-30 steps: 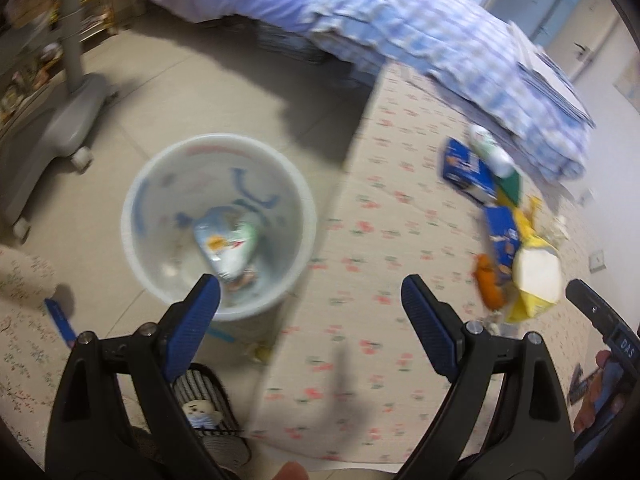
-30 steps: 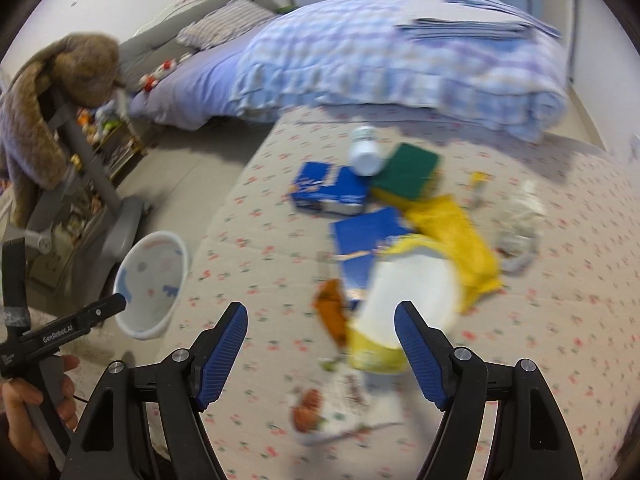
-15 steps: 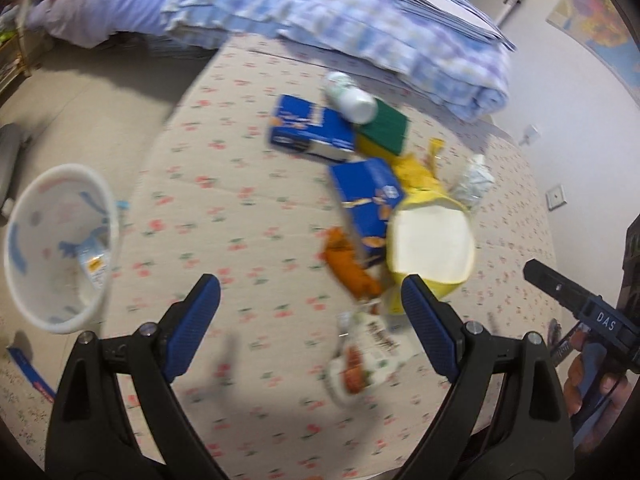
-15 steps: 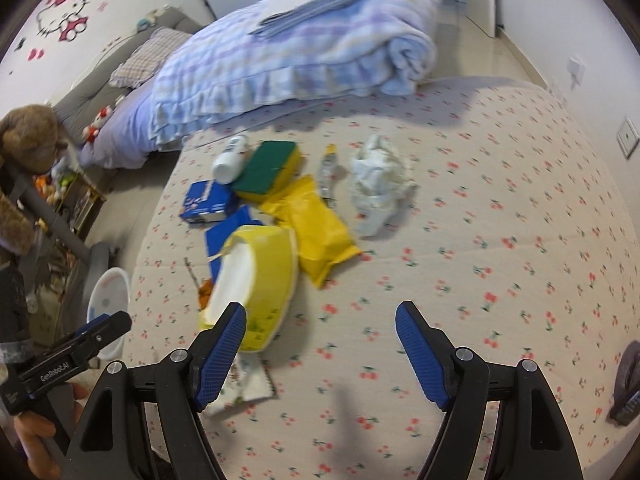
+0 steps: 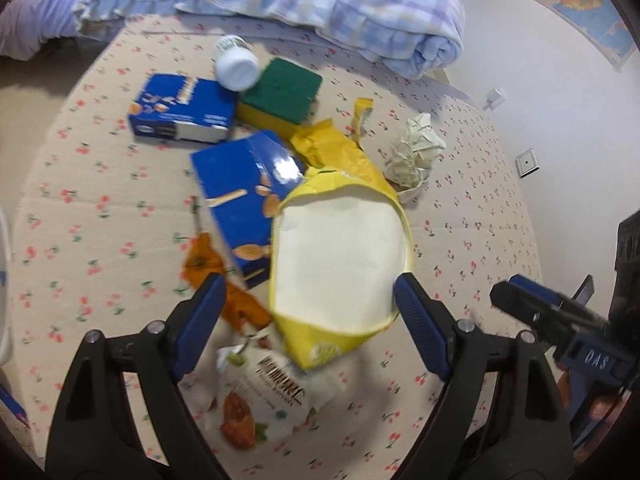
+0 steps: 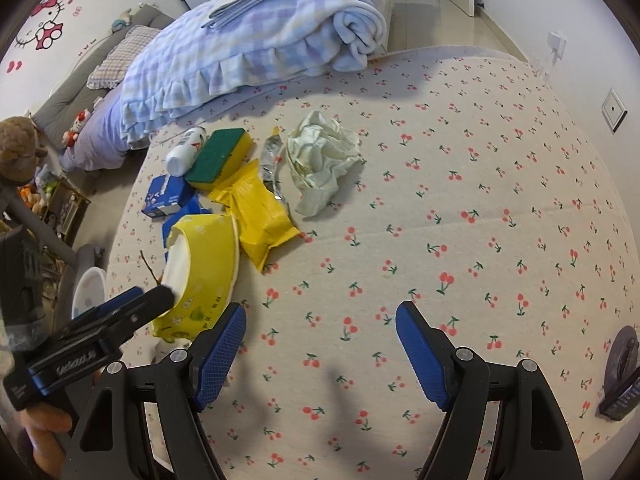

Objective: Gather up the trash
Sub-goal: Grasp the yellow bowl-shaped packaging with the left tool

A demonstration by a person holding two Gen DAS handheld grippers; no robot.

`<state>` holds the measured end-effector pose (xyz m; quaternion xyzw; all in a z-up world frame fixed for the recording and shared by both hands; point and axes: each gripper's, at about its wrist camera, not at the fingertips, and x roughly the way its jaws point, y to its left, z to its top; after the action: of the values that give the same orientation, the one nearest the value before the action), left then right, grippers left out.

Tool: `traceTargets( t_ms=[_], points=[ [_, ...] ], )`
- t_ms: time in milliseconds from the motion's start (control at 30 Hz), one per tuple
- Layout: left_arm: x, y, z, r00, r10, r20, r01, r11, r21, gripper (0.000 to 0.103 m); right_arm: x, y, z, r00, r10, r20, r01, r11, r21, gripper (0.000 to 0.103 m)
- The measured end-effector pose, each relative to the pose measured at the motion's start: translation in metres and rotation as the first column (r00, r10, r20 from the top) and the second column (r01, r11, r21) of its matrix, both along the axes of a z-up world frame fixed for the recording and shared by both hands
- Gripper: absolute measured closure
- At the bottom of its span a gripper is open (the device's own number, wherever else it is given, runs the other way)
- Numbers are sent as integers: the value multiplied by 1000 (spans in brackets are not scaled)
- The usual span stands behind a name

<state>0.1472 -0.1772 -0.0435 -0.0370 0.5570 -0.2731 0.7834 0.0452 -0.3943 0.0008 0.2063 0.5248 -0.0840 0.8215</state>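
Trash lies in a heap on the cherry-print mattress (image 6: 440,200). My left gripper (image 5: 308,316) is open, its jaws either side of a yellow paper bowl (image 5: 340,256) lying on its side. A white snack wrapper (image 5: 260,396), an orange scrap (image 5: 208,260), two blue boxes (image 5: 244,188) (image 5: 180,108), a yellow packet (image 5: 340,152), a green-and-yellow sponge (image 5: 284,92), a white bottle (image 5: 236,62) and crumpled paper (image 5: 414,150) lie around it. My right gripper (image 6: 320,340) is open and empty over bare mattress, to the right of the bowl (image 6: 200,264).
A folded blue checked blanket (image 6: 260,36) lies at the far end of the mattress. The white trash bin (image 6: 88,292) stands on the floor left of the mattress. A dark round object (image 6: 620,360) lies at the right edge.
My left gripper has swung from over the bin to the heap and closed in on the yellow bowl. My right gripper has moved right, off the heap, over bare mattress.
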Motion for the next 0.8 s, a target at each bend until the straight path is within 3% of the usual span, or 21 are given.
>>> traceTargets(
  t_ms=[267,367,433,633,800],
  points=[
    [4,-15,-12,997,-20,-69,16,998,-56,24,-5,-13,-7,999,-26,-21,26,1000,17,24],
    [1,-21,-16,995,-46,-89,39,996,-77,31,-6,-16,-6,999,-37,-21,37,999,26,24],
    [-2,-27,-19,992,-71,-104,63,995,-82,42,-7,-18,-6,999,-43,-22,43,999,27,24],
    [-9,-39,-13,994,-103,-40,101,994,-47,62,-9,-20,-6,998,-52,-24,52,998,32,24],
    [-10,-24,1,997,-70,-39,65,991,-114,67,-7,-18,-3,998,-53,-17,53,998,35,24]
  ],
)
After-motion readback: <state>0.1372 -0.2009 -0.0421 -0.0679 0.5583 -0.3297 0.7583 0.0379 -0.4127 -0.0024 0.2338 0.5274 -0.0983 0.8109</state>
